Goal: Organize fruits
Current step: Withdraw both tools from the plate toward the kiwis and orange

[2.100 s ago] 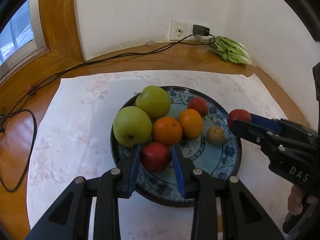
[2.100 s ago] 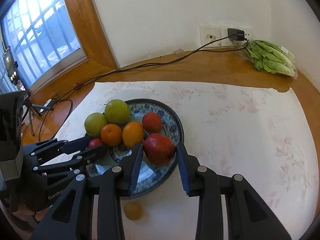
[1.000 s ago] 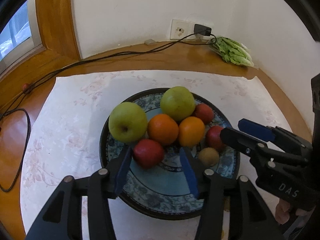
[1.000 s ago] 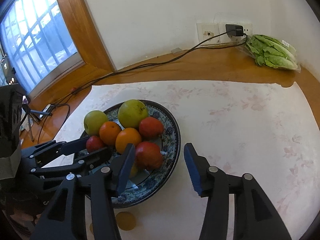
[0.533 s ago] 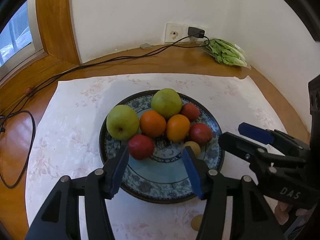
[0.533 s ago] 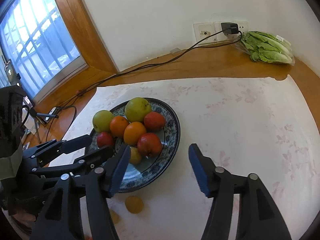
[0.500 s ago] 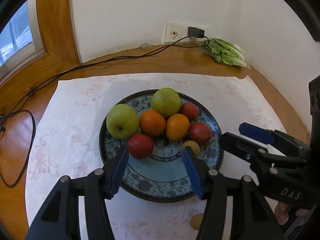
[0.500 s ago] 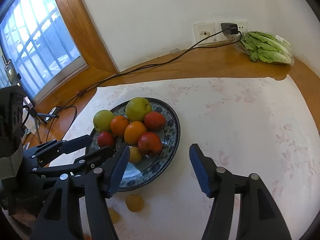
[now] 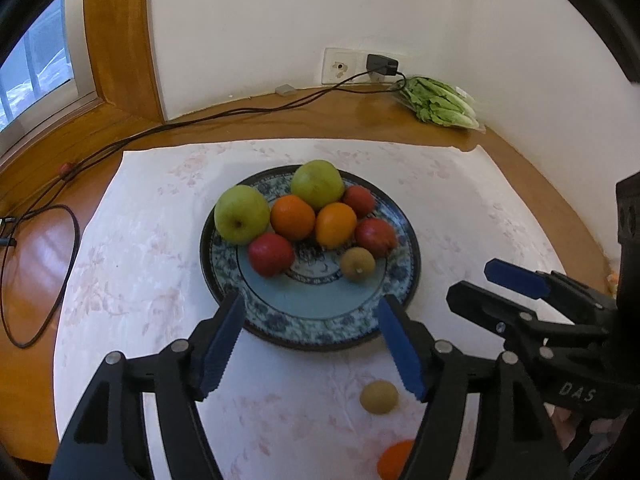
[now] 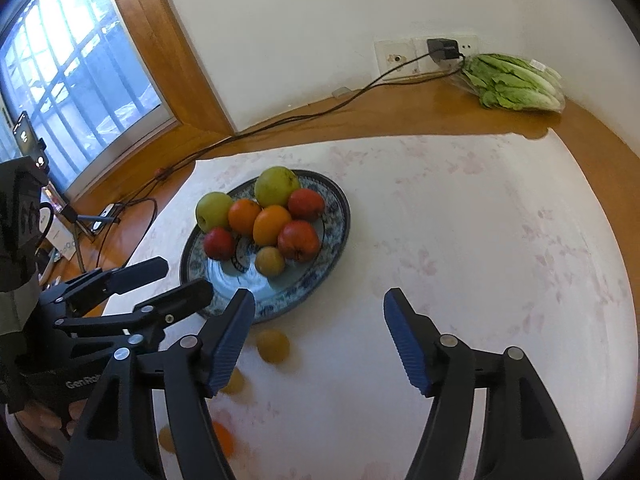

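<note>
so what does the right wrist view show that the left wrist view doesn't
Only the right wrist view shows the phone on a tripod by the window and two more small fruits beside the near kiwi. Only the left wrist view shows the right gripper from outside, open. Both share the plate with eight fruits, the lettuce and the open left gripper.

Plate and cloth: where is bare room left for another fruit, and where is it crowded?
The plate's near half, before the red apple and the small brown fruit, is bare. The far half is packed. The cloth right of the plate lies open; its near edge holds loose fruits.
</note>
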The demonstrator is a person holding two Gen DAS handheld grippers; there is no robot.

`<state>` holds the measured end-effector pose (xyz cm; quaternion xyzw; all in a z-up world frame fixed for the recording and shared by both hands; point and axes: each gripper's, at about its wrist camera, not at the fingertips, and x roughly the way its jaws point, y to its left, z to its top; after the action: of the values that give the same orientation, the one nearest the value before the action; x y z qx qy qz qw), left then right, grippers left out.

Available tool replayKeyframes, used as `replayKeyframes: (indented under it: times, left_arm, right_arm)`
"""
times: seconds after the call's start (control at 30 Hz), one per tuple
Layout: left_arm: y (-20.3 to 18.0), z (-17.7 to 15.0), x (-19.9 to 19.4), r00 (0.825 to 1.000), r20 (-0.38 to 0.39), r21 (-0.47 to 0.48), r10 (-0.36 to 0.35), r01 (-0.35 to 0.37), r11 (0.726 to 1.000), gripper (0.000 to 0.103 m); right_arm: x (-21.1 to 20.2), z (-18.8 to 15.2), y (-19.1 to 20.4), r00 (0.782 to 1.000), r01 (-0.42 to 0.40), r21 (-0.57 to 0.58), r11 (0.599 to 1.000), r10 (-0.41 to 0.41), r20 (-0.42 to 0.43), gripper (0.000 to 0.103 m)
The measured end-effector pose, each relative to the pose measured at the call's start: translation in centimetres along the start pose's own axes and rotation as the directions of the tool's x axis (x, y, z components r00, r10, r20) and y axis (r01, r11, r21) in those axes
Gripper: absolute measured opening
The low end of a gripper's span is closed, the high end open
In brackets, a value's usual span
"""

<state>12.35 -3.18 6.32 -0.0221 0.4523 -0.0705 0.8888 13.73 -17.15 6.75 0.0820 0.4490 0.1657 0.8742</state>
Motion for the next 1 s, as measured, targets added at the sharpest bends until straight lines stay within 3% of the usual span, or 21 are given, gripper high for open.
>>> replayKeyframes:
  times: [0.57, 1.0]
  left_arm:
    - [0.1, -3.2, -2.1, 0.999, -0.042, -0.029, -0.01, 0.009, 1.0, 0.074]
    - [-1.1, -4.8, -1.4, 0.997, -0.078, -0.011, -0.015, 0.014, 1.0, 0.074]
  right_arm:
    - [-2.2, -3.9, -2.1, 1.0, 0.018, 0.094, 0.995, -0.017, -0.014, 0.069]
    - [-2.9, -6.0, -1.5, 0.999, 0.024, 0.065, 0.998, -0.022, -0.031, 0.069]
